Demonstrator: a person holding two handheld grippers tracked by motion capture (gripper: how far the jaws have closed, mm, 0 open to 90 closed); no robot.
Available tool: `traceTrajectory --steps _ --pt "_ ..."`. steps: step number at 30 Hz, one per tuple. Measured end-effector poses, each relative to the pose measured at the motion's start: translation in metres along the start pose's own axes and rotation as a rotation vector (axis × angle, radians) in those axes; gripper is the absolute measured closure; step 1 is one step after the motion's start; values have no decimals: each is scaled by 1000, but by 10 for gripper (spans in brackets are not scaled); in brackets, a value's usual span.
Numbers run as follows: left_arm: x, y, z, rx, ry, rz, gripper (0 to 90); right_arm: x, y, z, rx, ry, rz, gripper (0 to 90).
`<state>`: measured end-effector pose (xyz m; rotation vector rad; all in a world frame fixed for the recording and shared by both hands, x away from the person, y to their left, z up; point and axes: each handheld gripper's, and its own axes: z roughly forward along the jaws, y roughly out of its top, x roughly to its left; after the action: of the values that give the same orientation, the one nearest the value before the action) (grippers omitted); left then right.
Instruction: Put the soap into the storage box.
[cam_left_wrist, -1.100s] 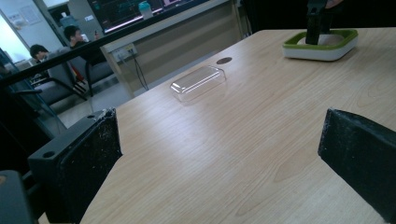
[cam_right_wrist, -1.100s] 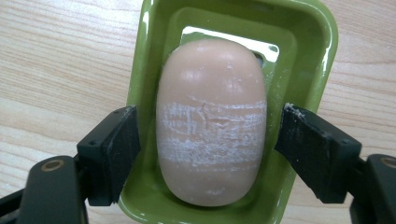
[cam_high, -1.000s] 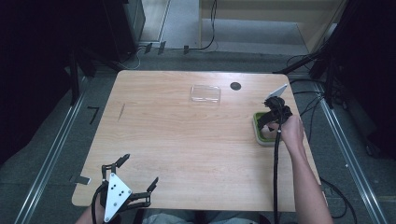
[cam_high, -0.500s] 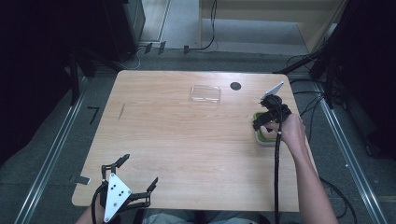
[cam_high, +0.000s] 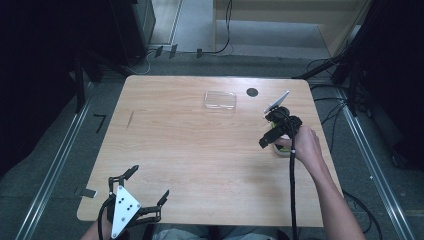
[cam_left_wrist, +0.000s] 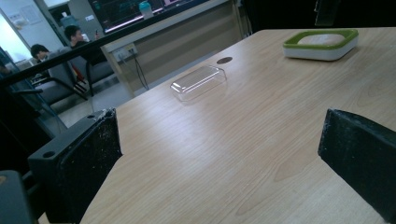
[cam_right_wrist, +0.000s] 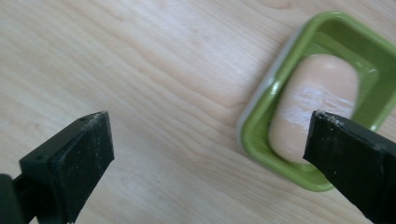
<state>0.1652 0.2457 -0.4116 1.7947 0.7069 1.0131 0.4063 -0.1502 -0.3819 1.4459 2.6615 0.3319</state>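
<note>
A green dish (cam_right_wrist: 259, 112) with a white base holds a pale pink bar of soap (cam_right_wrist: 314, 100). My right gripper (cam_right_wrist: 210, 133) hovers open above it. One jaw is over bare wood, the other over the soap's edge. In the high view the right gripper (cam_high: 268, 131) is at the table's right side, and the hand hides most of the dish (cam_high: 281, 151). A clear plastic lid (cam_high: 220, 100) lies at the table's far middle. My left gripper (cam_high: 149, 183) is open and holds nothing near the front left edge. Its own view shows the lid (cam_left_wrist: 198, 82) and the dish (cam_left_wrist: 321, 45) far ahead.
A small round black hole (cam_high: 252, 92) sits in the wooden table (cam_high: 190, 145) just right of the lid. The right gripper's cable (cam_high: 292, 185) trails along the person's forearm. Dark racks and floor cables surround the table.
My right gripper has shifted left and slightly toward the table's middle, off the dish's centre. The hand now covers more of the dish. The left gripper has not moved.
</note>
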Motion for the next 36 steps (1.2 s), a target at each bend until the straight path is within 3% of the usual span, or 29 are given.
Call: traceTrajectory --steps 6,17,29,36 --pt "0 0 0 0 0 0 0 28 -5 4 26 6 -83 9" --pt "0 0 0 -1 1 -1 0 64 -14 21 84 16 -180 12" --pt "0 0 0 0 -2 3 0 92 -38 46 128 36 -253 18" --pt "0 0 0 -2 -3 4 0 100 -49 57 143 45 -280 27"
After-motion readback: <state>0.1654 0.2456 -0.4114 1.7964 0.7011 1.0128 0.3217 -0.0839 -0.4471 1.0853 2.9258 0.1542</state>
